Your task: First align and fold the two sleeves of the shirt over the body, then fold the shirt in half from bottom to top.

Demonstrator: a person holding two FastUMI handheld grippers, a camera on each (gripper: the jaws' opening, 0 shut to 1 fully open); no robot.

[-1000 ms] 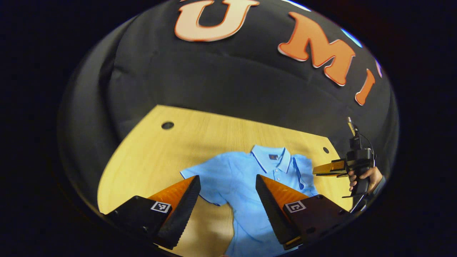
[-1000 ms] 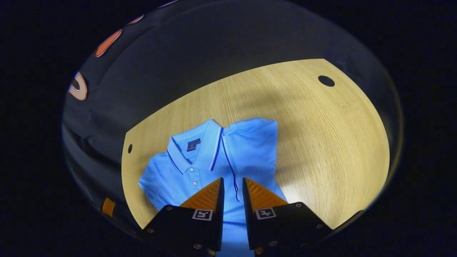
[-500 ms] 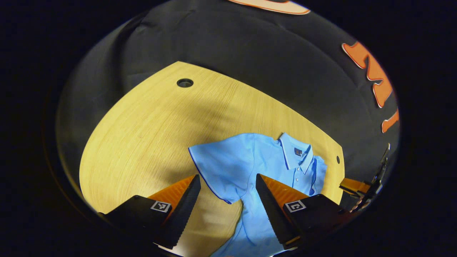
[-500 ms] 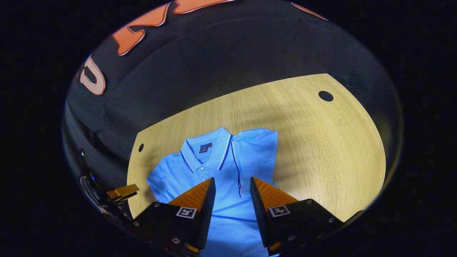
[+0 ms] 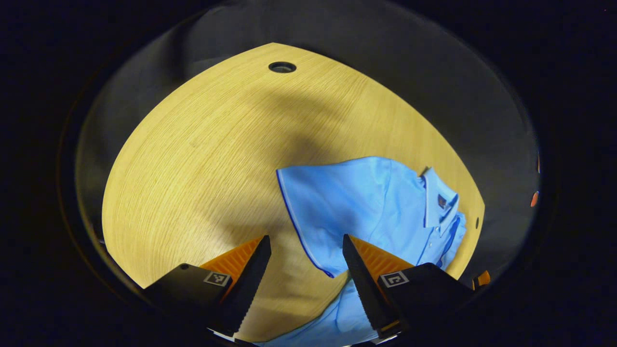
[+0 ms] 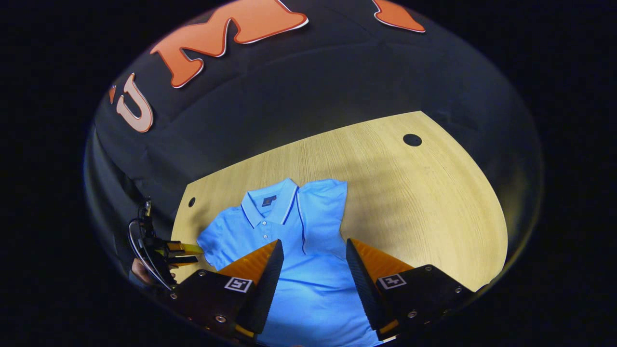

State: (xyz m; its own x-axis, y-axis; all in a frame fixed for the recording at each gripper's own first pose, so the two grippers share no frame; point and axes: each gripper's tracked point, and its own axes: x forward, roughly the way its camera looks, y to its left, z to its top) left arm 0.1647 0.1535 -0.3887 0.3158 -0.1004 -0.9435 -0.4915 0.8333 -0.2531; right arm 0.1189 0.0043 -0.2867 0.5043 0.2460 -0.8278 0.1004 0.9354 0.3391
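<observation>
A light blue polo shirt (image 6: 308, 289) lies face up on the wooden table (image 6: 409, 193), collar (image 6: 270, 205) toward the far edge. One sleeve (image 6: 323, 207) is folded over the body, its dark trim running down the chest. The other sleeve (image 5: 332, 207) lies spread flat. My left gripper (image 5: 306, 248) is open just above that sleeve's near corner, touching nothing. It also appears at the sleeve's outer edge, as the left gripper (image 6: 185, 250) held by a hand (image 6: 140, 272). My right gripper (image 6: 313, 248) hangs open above the shirt's body with nothing between its fingers.
The table has round cable holes (image 5: 282, 66) (image 6: 412, 140) near its far corners. Bare wood (image 5: 193, 159) spreads wide to the left of the spread sleeve and also beside the folded sleeve (image 6: 434, 217). The black booth wall stands behind the table.
The right gripper's jaws went from nearly closed to wide open and it drew back from the shirt. The left gripper swung over and down toward the spread sleeve, staying open.
</observation>
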